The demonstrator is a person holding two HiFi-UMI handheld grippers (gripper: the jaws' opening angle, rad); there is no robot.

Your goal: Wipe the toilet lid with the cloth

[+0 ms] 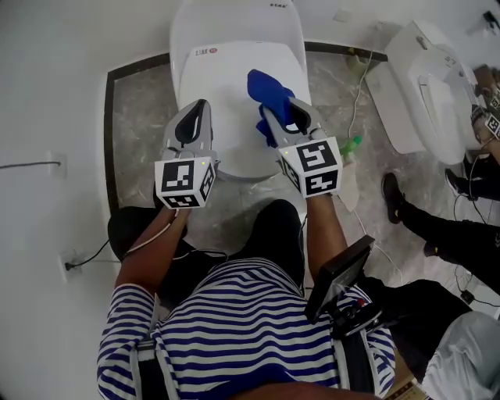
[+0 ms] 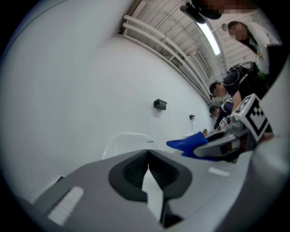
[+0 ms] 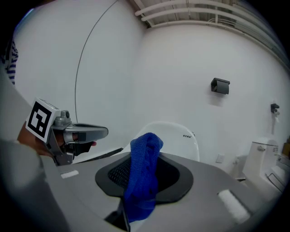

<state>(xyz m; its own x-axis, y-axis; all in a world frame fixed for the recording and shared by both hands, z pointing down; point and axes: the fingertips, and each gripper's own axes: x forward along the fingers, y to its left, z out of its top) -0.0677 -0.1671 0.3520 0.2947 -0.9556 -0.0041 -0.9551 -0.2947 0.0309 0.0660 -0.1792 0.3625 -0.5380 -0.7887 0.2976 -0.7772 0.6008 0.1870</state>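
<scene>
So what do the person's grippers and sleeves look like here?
Both the left gripper and right gripper have grey, tapering jaws with black ribbed pads. Each carries a white cube printed with black square markers. A thin white cable trails from the left one along the forearm. The person wears a blue-and-white striped shirt with short sleeves.

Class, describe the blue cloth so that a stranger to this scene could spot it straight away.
Find the white toilet at the top of the head view. Over its closed lid, the right gripper pinches the cloth between its jaws. It is the only deep blue, knitted thing among white and grey, and the left gripper beside it holds nothing.
</scene>
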